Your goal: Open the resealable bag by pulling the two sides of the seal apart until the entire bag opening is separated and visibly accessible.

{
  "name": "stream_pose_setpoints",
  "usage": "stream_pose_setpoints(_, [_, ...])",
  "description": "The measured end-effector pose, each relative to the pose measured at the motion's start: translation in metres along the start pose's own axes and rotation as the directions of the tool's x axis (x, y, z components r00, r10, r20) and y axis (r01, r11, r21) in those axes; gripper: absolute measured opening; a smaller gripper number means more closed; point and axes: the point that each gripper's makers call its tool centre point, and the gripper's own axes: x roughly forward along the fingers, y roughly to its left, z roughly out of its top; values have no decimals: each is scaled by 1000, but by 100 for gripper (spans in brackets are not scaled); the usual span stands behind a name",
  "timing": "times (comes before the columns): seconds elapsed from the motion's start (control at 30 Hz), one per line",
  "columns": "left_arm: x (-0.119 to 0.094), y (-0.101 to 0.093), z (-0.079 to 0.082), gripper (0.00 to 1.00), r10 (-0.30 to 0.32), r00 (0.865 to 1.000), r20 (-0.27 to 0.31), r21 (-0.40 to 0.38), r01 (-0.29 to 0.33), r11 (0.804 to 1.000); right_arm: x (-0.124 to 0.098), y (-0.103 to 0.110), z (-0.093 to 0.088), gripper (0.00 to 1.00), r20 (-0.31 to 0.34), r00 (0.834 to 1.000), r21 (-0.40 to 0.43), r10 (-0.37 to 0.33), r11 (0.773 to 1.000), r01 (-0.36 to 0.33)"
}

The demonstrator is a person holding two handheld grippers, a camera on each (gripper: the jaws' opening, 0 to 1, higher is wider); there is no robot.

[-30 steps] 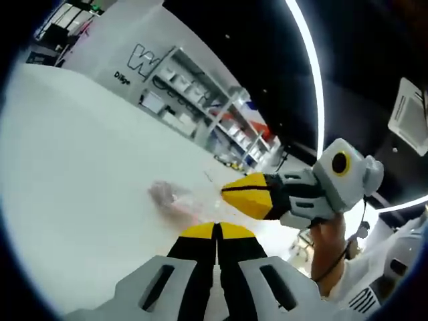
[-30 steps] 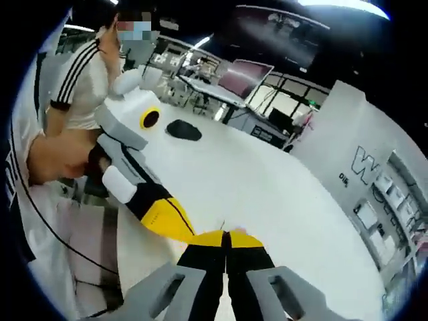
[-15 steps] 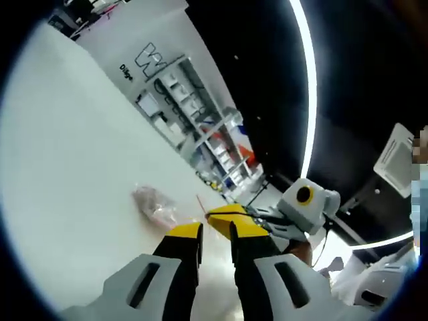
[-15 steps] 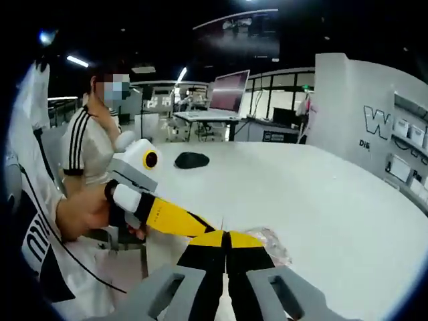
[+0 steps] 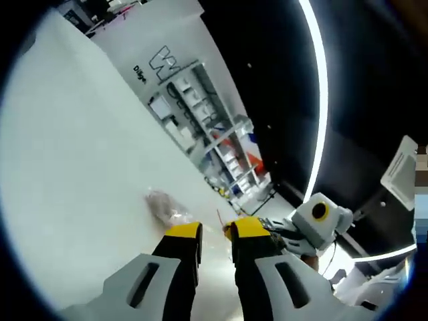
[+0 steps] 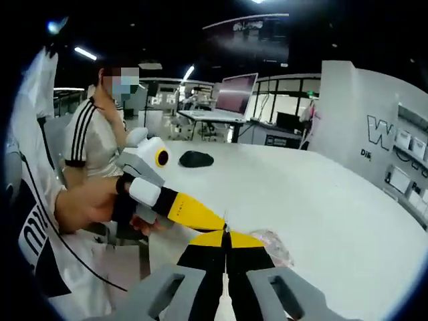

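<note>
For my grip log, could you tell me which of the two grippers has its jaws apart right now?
The left gripper: its yellow tips stand apart with a gap, while the right gripper has its tips pressed together.

Left gripper view: cam rides low behind own jaws, rolled strongly, facing across white table [image 5: 73, 154] twd shelving wall [image 5: 200, 127]; table surface close, wall far. Right gripper view: cam near level, facing along table [image 6: 301, 194] twd desks w/ monitor [image 6: 235, 93], seated person [image 6: 100, 140] at left. Shared: same table, the resealable bag [image 5: 162, 204] [image 6: 271, 242] just past each jaw pair, lettered wall [image 6: 374, 127], and each view catches the other gripper.
</note>
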Motion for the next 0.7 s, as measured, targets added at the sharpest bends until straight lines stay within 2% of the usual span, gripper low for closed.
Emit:
stream_pose_setpoints(0.17, [-1,-1,-1,14,-5,1000,-15,18,5,1000,-1,-5,0,0,7,1000,16,-11,1000,11])
stream_pose_setpoints(0.7, [3,3,-5,5,13,999,-46,33,-11,999,-1,1,-1,0,7,1000,20,6,1000,-7])
